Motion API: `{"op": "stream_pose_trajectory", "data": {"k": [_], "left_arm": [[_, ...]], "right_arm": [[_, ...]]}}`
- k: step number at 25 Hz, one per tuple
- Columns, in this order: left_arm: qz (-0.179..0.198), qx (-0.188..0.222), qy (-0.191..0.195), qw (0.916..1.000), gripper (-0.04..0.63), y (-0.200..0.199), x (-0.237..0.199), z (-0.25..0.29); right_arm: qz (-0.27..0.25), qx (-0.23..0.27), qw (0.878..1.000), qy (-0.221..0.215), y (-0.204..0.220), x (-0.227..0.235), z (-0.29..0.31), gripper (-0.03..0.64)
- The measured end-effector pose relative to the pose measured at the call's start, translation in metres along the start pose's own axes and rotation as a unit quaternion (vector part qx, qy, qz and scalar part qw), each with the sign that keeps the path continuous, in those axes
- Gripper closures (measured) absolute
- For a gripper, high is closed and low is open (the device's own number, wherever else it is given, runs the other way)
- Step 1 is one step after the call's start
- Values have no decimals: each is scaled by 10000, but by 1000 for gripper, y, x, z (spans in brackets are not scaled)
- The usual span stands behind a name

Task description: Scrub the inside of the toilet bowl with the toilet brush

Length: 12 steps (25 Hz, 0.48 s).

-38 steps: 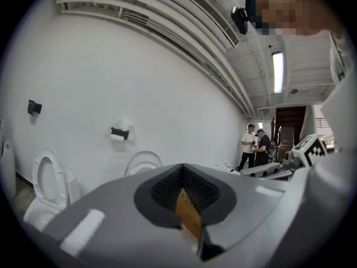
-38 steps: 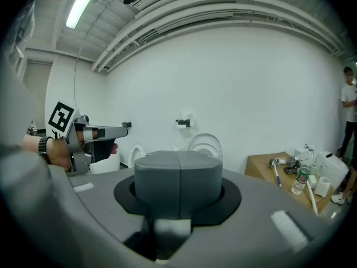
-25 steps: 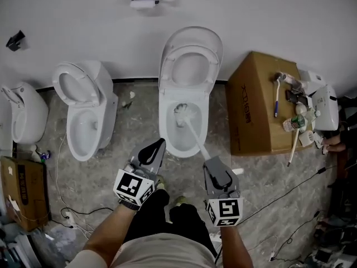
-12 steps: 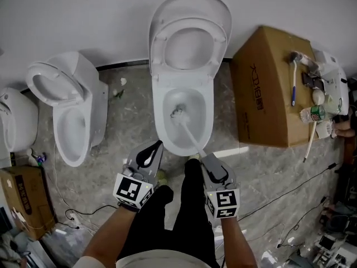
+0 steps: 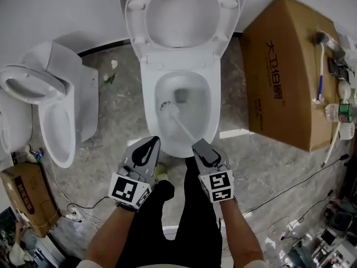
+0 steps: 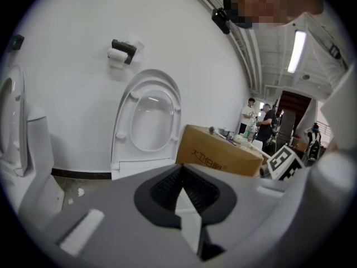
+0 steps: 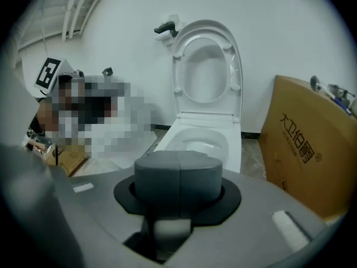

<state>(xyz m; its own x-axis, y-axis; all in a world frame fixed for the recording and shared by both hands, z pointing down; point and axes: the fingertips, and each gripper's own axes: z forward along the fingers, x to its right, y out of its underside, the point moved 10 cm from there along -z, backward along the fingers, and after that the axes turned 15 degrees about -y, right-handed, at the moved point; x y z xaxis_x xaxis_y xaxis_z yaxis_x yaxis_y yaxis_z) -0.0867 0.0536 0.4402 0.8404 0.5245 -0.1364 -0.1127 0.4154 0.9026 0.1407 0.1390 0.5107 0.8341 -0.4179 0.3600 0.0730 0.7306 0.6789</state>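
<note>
Grey grippers — black-and-white marker cubes — black trousers.

The toilet brush reaches into the toilet bowl in the middle, whose lid stands up behind it. A second toilet stands to its left and a cardboard box to its right (small items lie on top).
</note>
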Motion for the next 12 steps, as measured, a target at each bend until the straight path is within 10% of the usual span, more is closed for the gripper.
{"op": "stream_pose_trajectory", "data": {"k": [12], "left_arm": [[-129,-268,-140,9995,589,66,-5,56]], "right_arm": [[-446,-272,9971,-550,34,65,89,456]]}}
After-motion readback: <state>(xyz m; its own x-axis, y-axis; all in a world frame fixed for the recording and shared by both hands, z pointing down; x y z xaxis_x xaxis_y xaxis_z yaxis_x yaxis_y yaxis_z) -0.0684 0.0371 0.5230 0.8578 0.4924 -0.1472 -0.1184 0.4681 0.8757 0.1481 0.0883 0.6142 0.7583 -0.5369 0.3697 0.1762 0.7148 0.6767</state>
